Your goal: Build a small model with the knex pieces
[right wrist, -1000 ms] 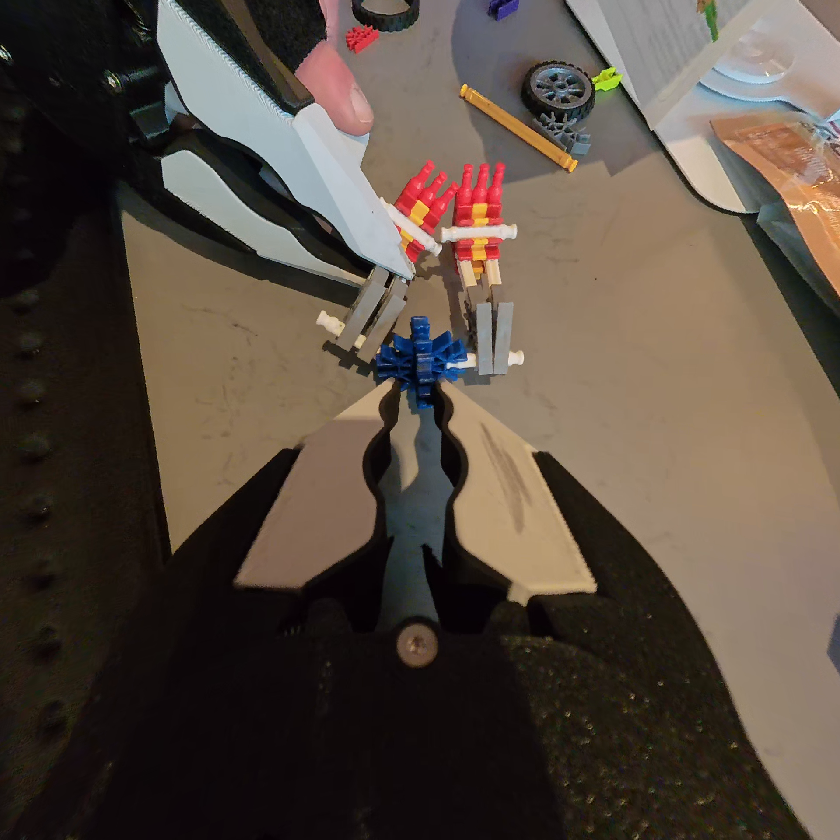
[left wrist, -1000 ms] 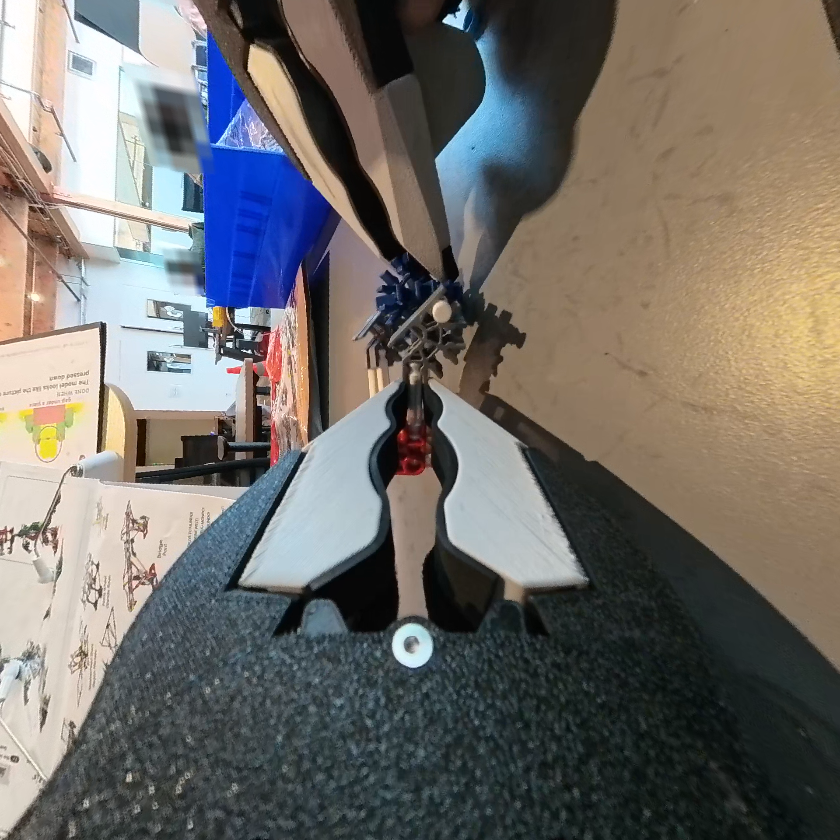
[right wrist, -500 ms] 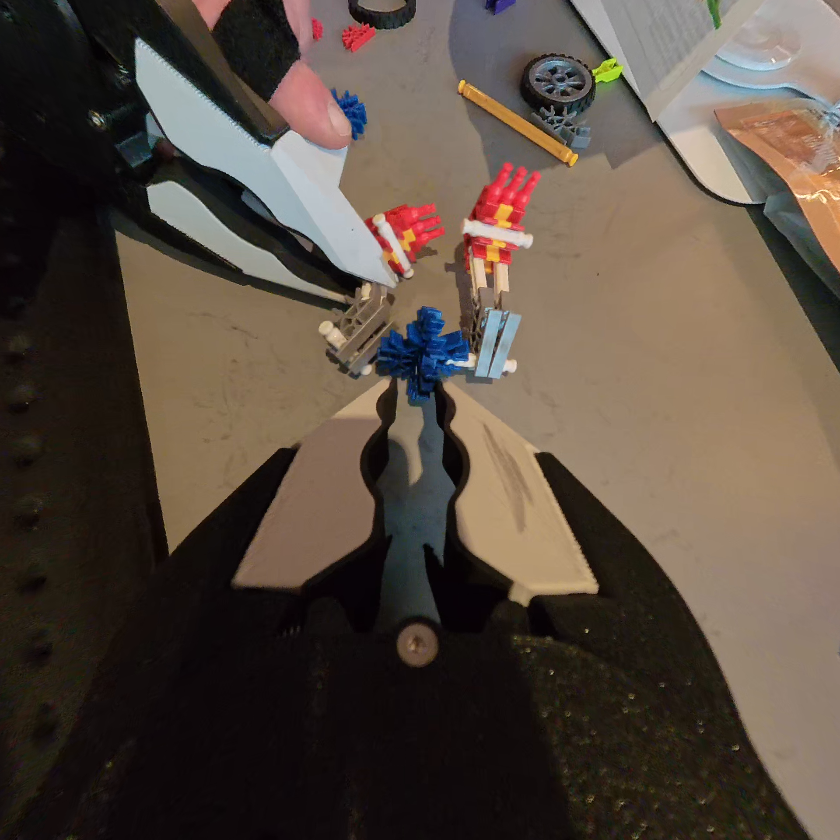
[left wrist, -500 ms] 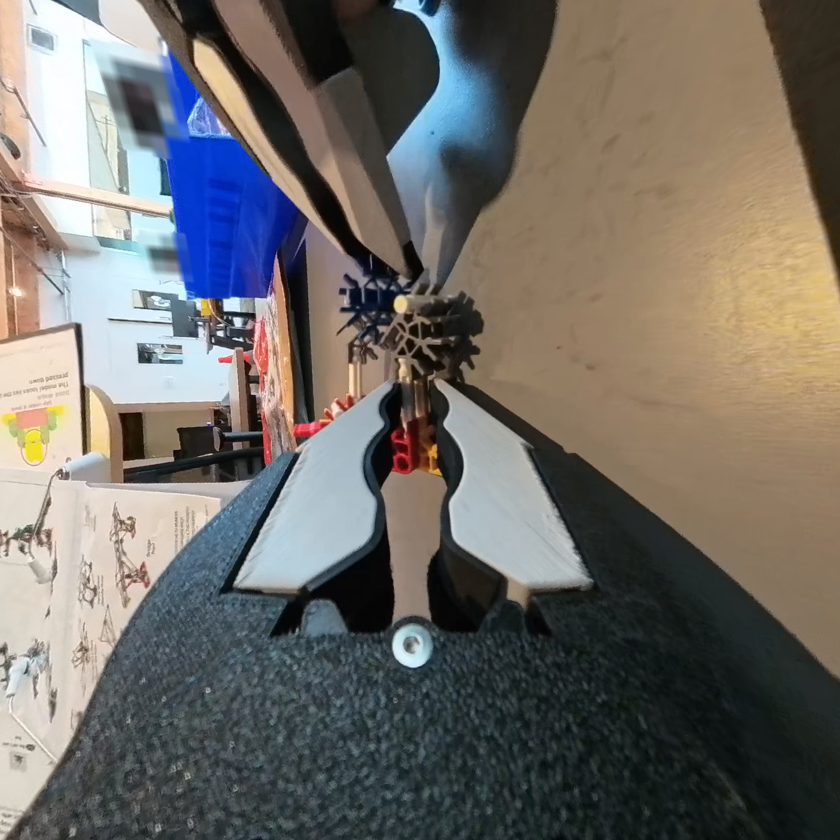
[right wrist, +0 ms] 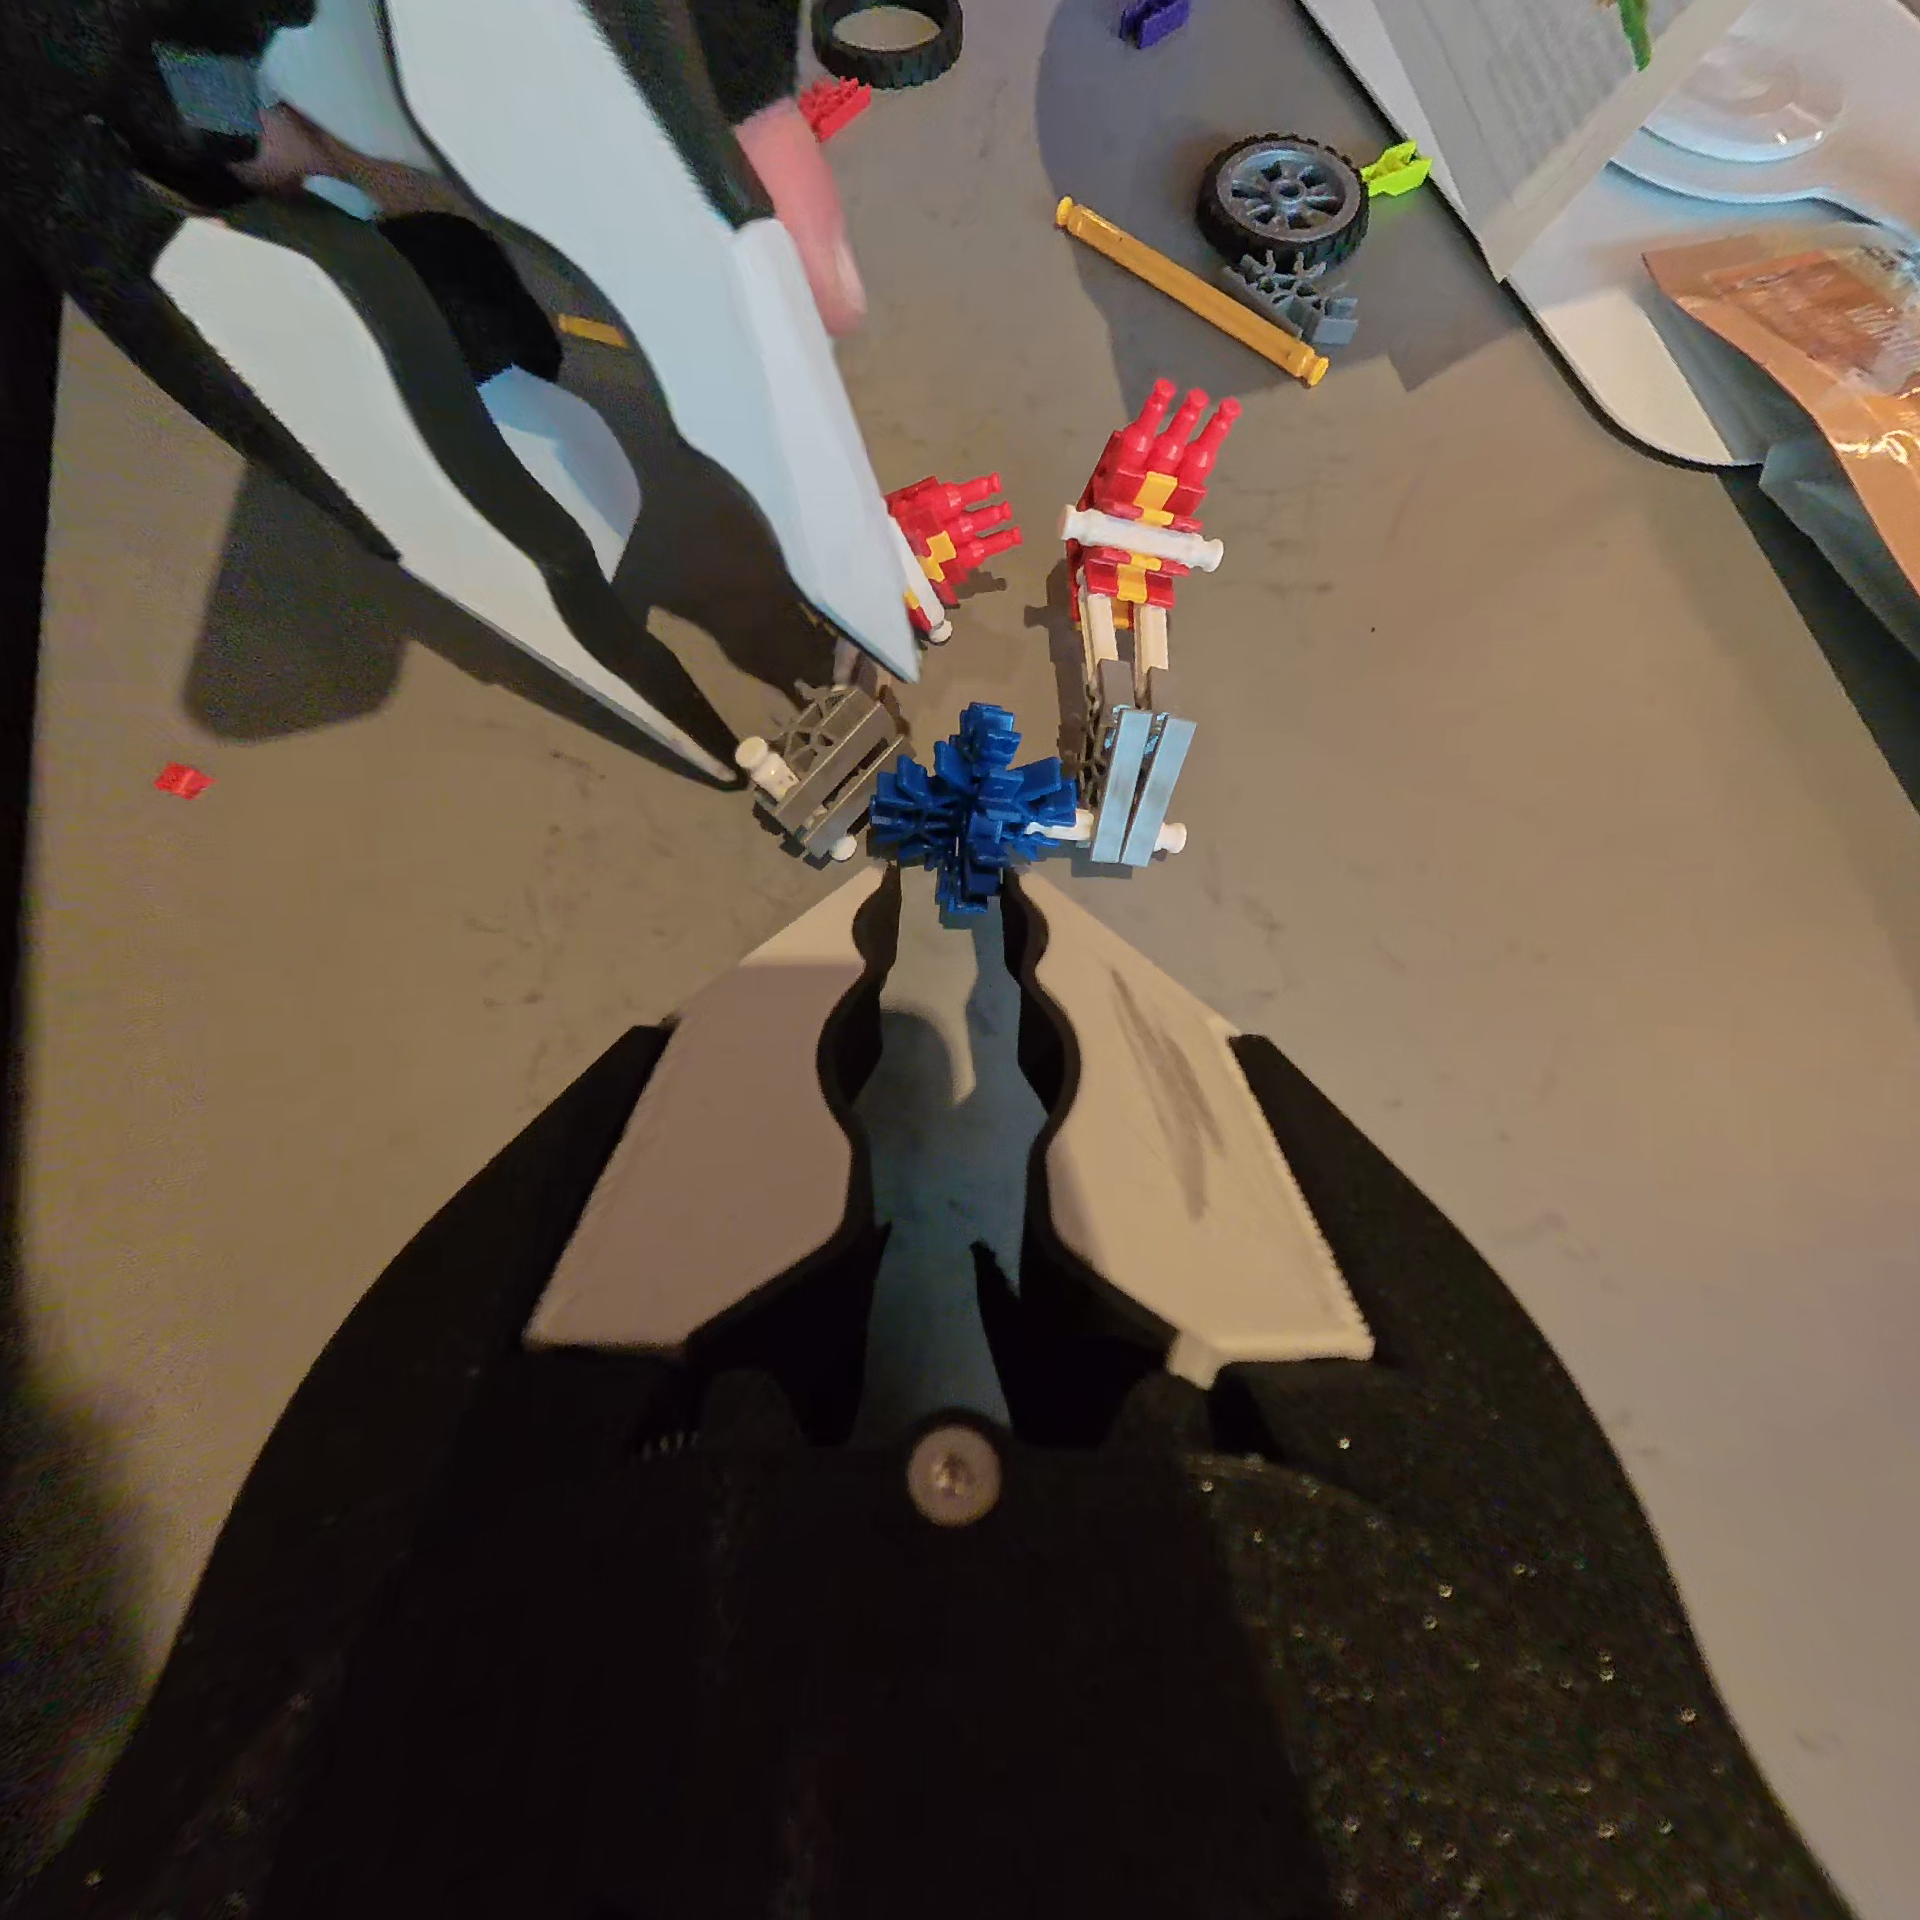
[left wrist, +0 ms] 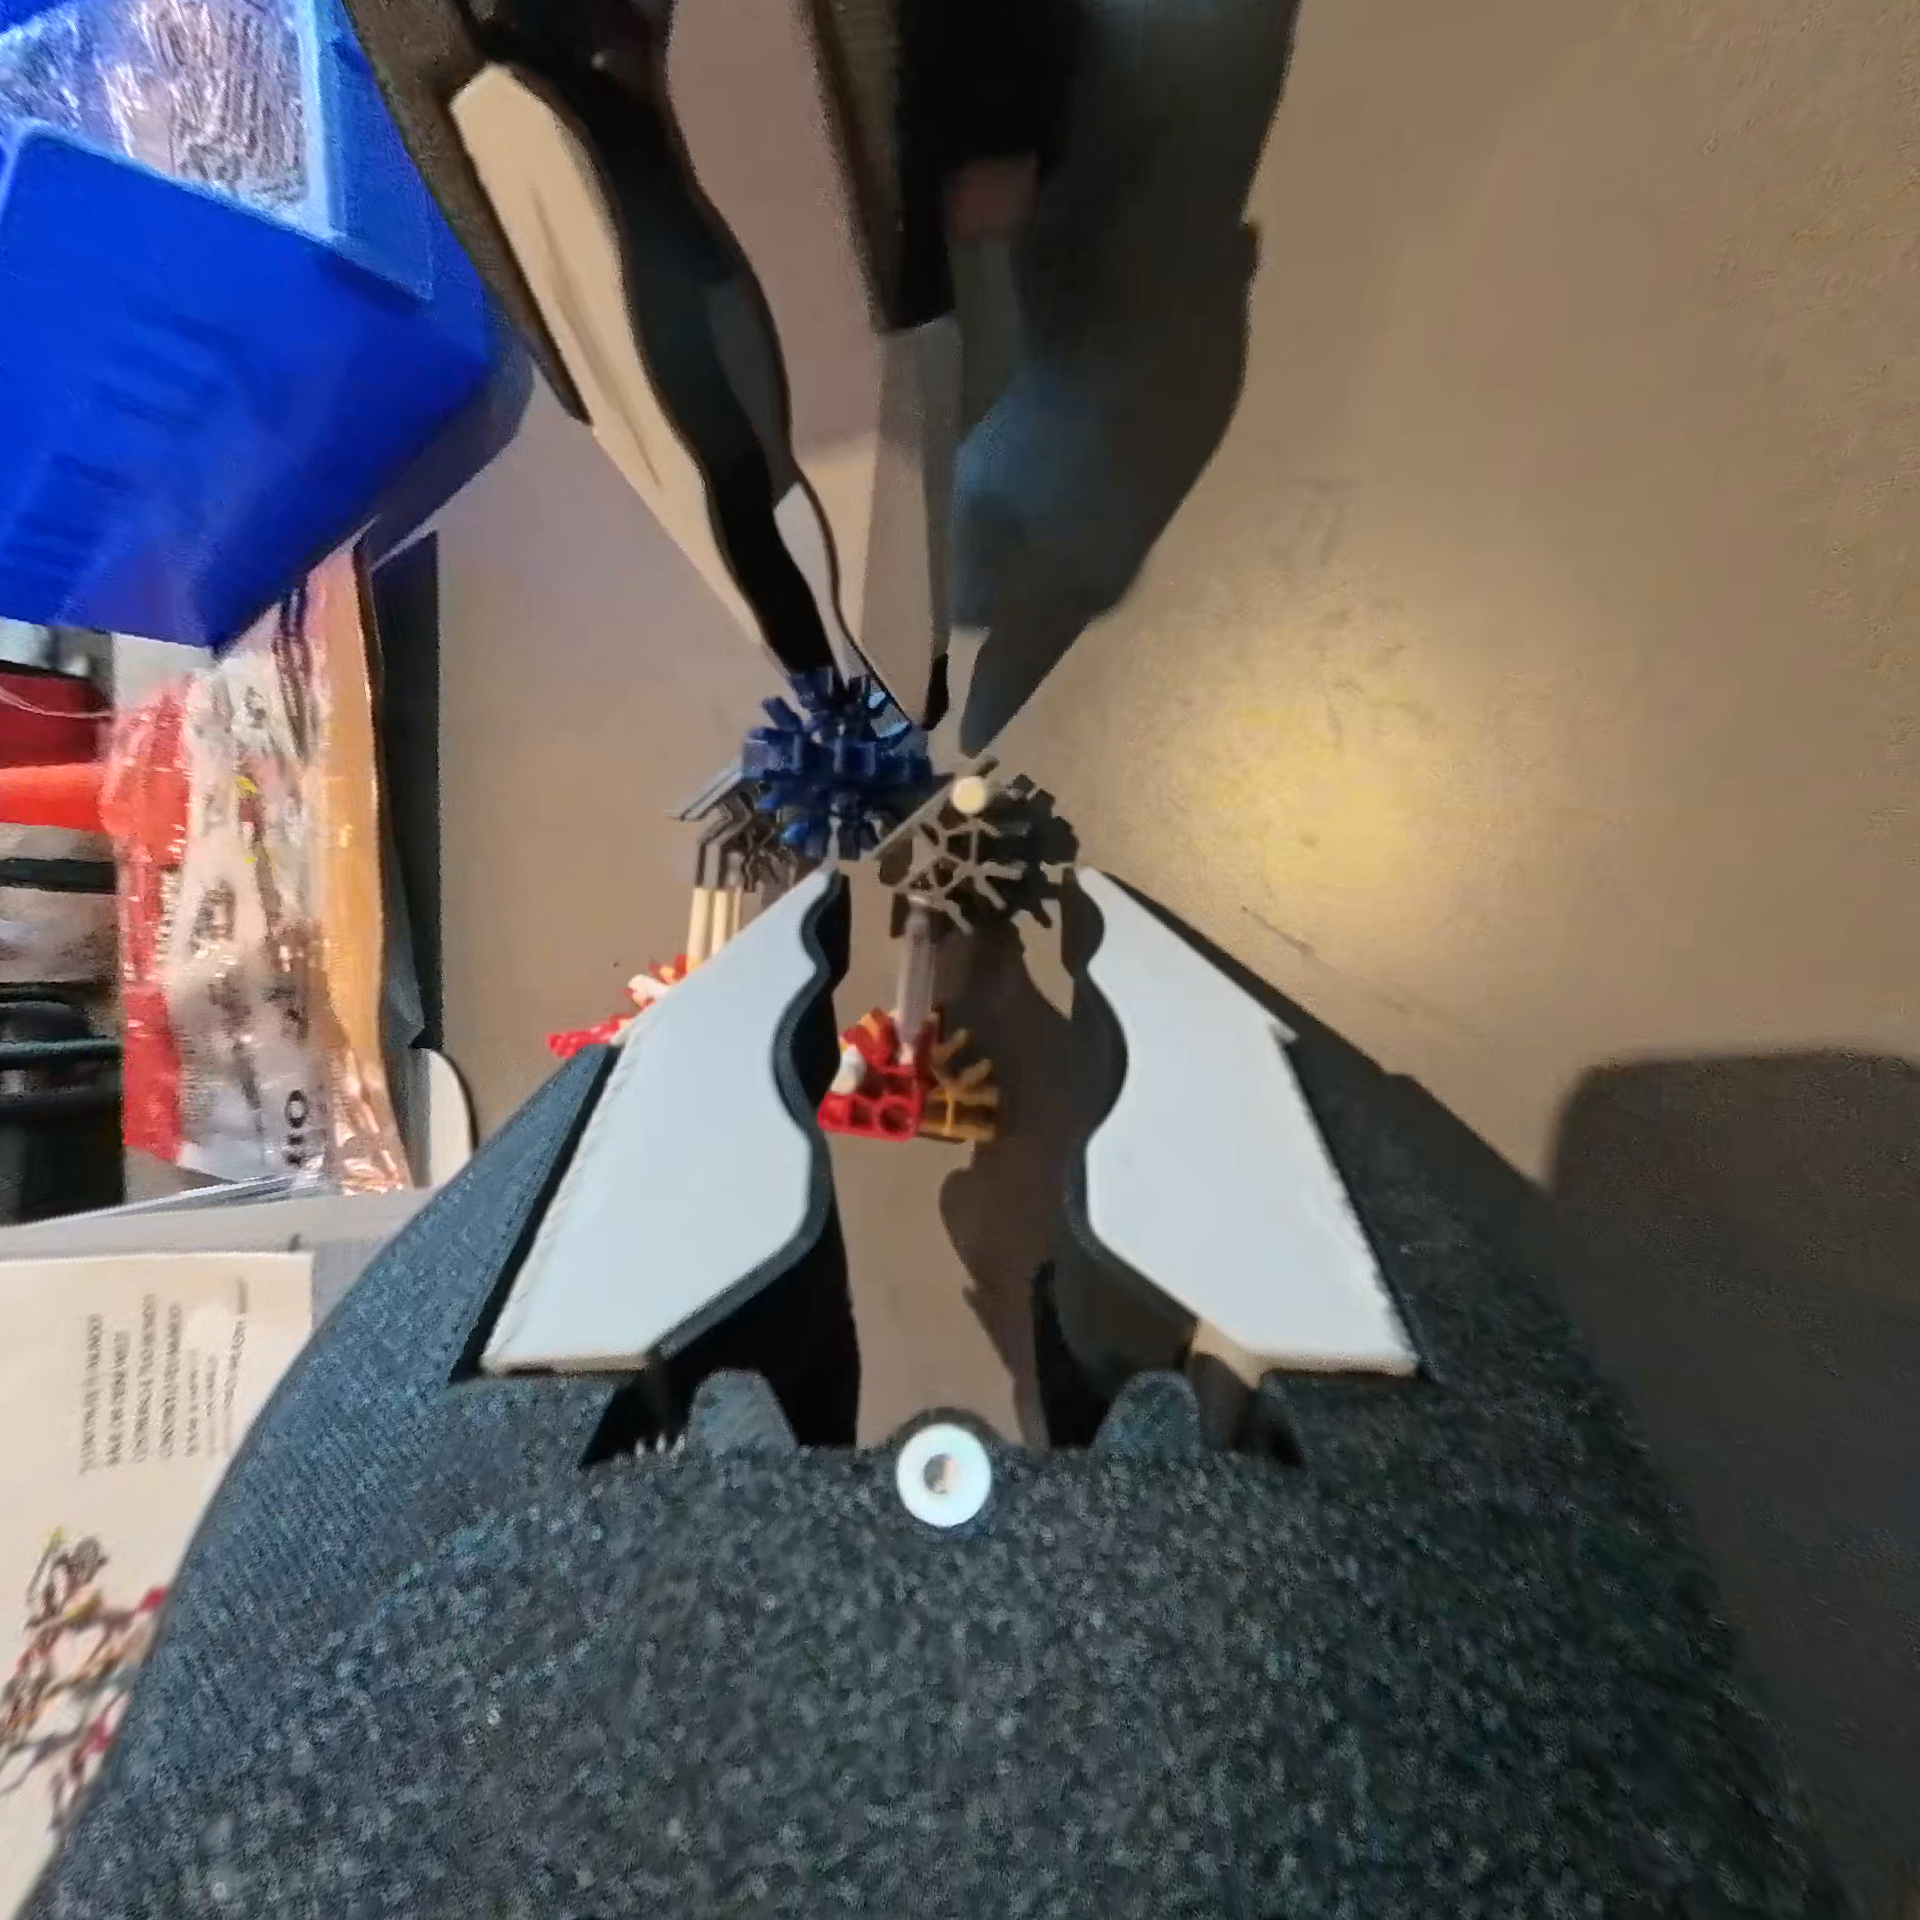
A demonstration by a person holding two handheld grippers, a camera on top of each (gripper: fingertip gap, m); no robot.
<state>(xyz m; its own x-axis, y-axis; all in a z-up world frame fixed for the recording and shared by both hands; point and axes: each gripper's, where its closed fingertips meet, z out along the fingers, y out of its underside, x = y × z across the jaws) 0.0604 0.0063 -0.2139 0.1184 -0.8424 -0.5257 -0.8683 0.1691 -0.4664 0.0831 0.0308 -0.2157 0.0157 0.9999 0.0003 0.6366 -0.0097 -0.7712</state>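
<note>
A small rod-and-connector toy model lies on the grey table (right wrist: pixel 1455 935). Its blue hub (right wrist: pixel 971 810) joins two grey connector stacks, the left one (right wrist: pixel 821 764) and the right one (right wrist: pixel 1138 790), each with a red and yellow end (right wrist: pixel 1143 499). My right gripper (right wrist: pixel 948 881) is shut on the blue hub's near prong. My left gripper (right wrist: pixel 821 717) is open, its fingers astride the left grey stack. In the left wrist view the left gripper (left wrist: pixel 956 883) stands open around the grey connector (left wrist: pixel 966 852), with the blue hub (left wrist: pixel 831 764) and the right gripper (left wrist: pixel 883 707) just beyond.
A yellow rod (right wrist: pixel 1190 293), a grey wheel (right wrist: pixel 1283 200), a black tyre (right wrist: pixel 885 36) and a loose red piece (right wrist: pixel 183 779) lie on the table. Paper sheets (right wrist: pixel 1538 125) sit at the far right. A blue bin (left wrist: pixel 208 364) and a bag of parts (left wrist: pixel 239 935) show in the left wrist view. The grippers' ends are close to 4 centimetres from one another.
My left gripper has opened and let go of the model's left arm. My right gripper stays shut on the blue hub, and the model has tilted a little.
</note>
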